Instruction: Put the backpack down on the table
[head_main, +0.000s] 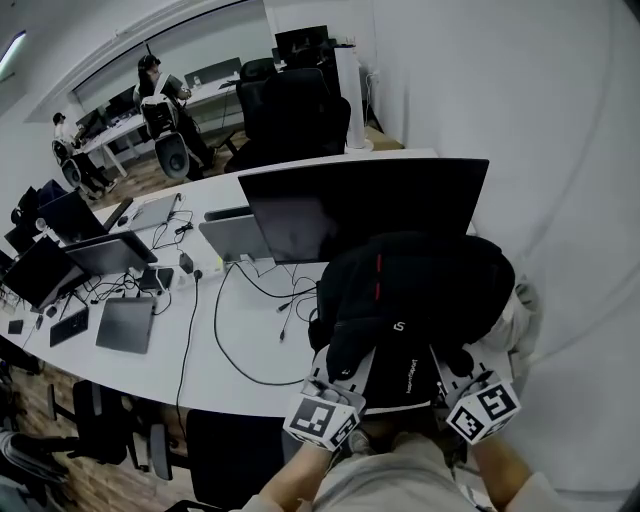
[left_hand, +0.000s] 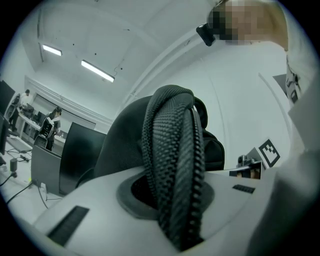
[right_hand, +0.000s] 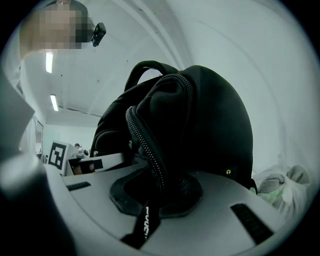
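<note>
White tabletop (head_main: 190, 350), right end, near edge: backpack (head_main: 420, 285) hangs over it, contact unclear. Left gripper (left_hand: 172, 200) fingers pinch a woven strap (left_hand: 167, 130); right gripper (right_hand: 157, 192) fingers clamp the zipper seam (right_hand: 142, 135). We reckon the two-sided grip keeps it level for set-down.

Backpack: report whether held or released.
Held: left tool clamps the backpack strap, right tool its zip edge. Resting on the table: cannot tell.
</note>
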